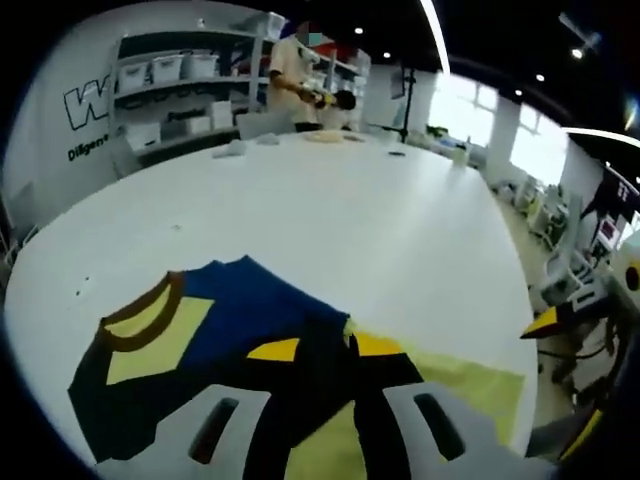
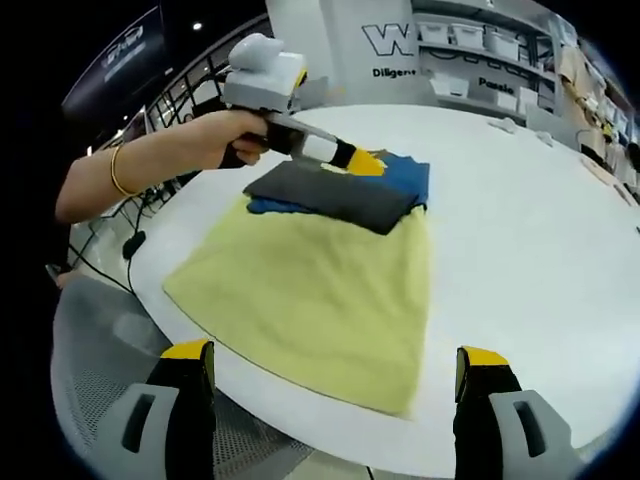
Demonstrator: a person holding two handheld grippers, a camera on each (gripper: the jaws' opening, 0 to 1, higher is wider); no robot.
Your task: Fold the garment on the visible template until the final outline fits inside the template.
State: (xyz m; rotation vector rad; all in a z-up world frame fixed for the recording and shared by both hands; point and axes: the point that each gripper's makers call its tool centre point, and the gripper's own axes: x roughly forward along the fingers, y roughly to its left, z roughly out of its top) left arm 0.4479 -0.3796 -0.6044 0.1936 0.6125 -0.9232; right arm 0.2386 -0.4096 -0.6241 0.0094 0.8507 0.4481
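A blue, black and yellow garment (image 1: 230, 320) lies partly folded on a pale yellow template (image 1: 470, 385) on the white table (image 1: 350, 220). My left gripper (image 1: 325, 347) has its yellow-tipped jaws drawn close with black fabric between them. In the right gripper view a hand holds the left gripper (image 2: 358, 160) at the far edge of the folded dark garment (image 2: 335, 195), which covers the far end of the template (image 2: 320, 290). My right gripper (image 2: 335, 355) stands wide open above the template's near edge, holding nothing.
A person (image 1: 295, 70) works at the table's far side beside small items (image 1: 325, 135). Shelves with bins (image 1: 180, 70) line the wall. A grey mesh chair (image 2: 100, 340) sits by the table's (image 2: 540, 230) near edge.
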